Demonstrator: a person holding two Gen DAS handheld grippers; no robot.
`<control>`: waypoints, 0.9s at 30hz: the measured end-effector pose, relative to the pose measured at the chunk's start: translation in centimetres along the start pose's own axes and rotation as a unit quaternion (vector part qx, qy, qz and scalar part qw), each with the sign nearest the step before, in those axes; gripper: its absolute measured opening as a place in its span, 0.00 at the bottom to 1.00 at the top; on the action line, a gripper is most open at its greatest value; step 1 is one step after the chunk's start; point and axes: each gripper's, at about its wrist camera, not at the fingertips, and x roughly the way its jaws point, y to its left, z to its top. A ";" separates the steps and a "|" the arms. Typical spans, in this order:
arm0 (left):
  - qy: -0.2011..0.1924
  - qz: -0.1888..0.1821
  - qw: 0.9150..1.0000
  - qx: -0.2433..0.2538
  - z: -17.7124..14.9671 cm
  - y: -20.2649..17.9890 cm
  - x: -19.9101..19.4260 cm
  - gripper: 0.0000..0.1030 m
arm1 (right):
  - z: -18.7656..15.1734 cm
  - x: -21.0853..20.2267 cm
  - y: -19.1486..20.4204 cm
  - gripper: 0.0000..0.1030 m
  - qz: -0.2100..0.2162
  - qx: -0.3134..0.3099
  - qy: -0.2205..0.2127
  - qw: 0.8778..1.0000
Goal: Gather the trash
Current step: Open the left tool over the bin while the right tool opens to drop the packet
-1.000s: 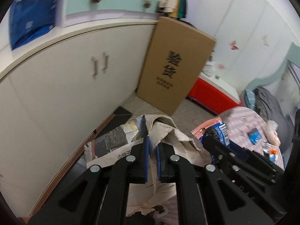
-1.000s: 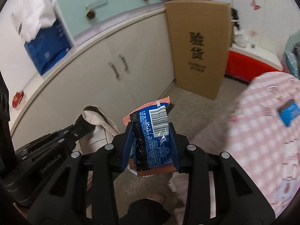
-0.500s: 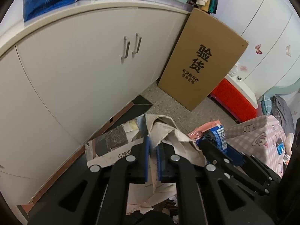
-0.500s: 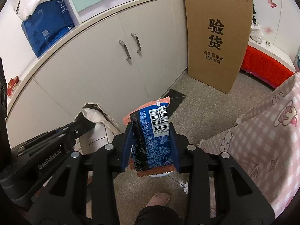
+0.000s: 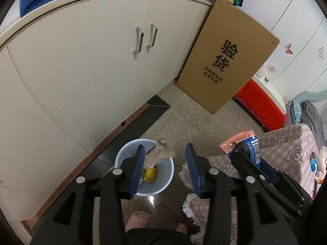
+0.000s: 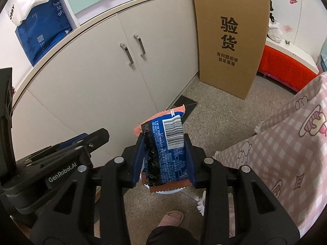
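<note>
Left tongs (image 5: 165, 163) wide, empty; right tongs (image 6: 163, 155) around snack packet (image 6: 165, 149).

A home bedroom: pink cartoon bedspread (image 6: 286, 153), white cupboards (image 5: 92, 61) (butterfly stickers (image 5: 288, 48) too), slippered foot (image 6: 171, 218).

Left gripper (image 5: 166, 168) jaws opened, crumpled paper (image 5: 161, 155) dropping into bin (image 5: 122, 157)

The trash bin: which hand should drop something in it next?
Probably the right gripper: it is shut on the blue snack wrapper. The left gripper is open over the trash bin, holding nothing; crumpled paper is dropping in.
</note>
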 end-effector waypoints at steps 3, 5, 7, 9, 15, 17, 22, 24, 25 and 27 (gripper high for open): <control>-0.002 0.004 1.000 0.000 -0.1 0.2 -0.3 0.40 | 0.0 -0.1 0.1 0.35 0.001 -0.001 0.000 1.000; -0.003 0.006 1.000 -0.002 -0.1 0.2 -0.6 0.41 | 0.1 -0.1 0.3 0.35 0.003 -0.001 0.001 1.000; -0.007 0.008 1.000 -0.003 -0.2 0.3 -1.0 0.41 | 0.1 -0.1 0.4 0.35 0.003 -0.002 0.000 1.000; -0.010 0.008 1.000 -0.002 -0.3 0.3 -1.4 0.41 | 0.1 -0.2 0.6 0.35 0.003 -0.002 0.000 1.000; -0.018 0.009 1.000 -0.004 -0.2 0.6 -2.4 0.41 | 0.0 -0.5 1.1 0.35 0.005 -0.005 -0.003 1.000; -0.020 0.010 1.000 -0.006 -0.2 0.7 -2.6 0.41 | 0.1 -0.6 1.3 0.35 0.005 -0.006 -0.005 1.000; -0.027 0.015 0.999 -0.013 -0.2 1.4 -3.2 0.41 | 0.2 -0.6 1.8 0.36 0.008 -0.010 -0.008 1.000; -0.030 0.019 0.999 -0.017 -0.2 1.7 -3.4 0.41 | 0.3 -0.5 1.9 0.36 0.011 -0.012 -0.008 1.000; -0.032 0.022 0.999 -0.020 -0.1 1.9 -3.5 0.41 | 0.4 -0.5 2.1 0.36 0.012 -0.012 -0.009 1.000; -0.036 0.028 0.999 -0.027 -0.1 2.4 -3.7 0.41 | 0.5 -0.3 2.3 0.36 0.013 -0.014 -0.010 1.000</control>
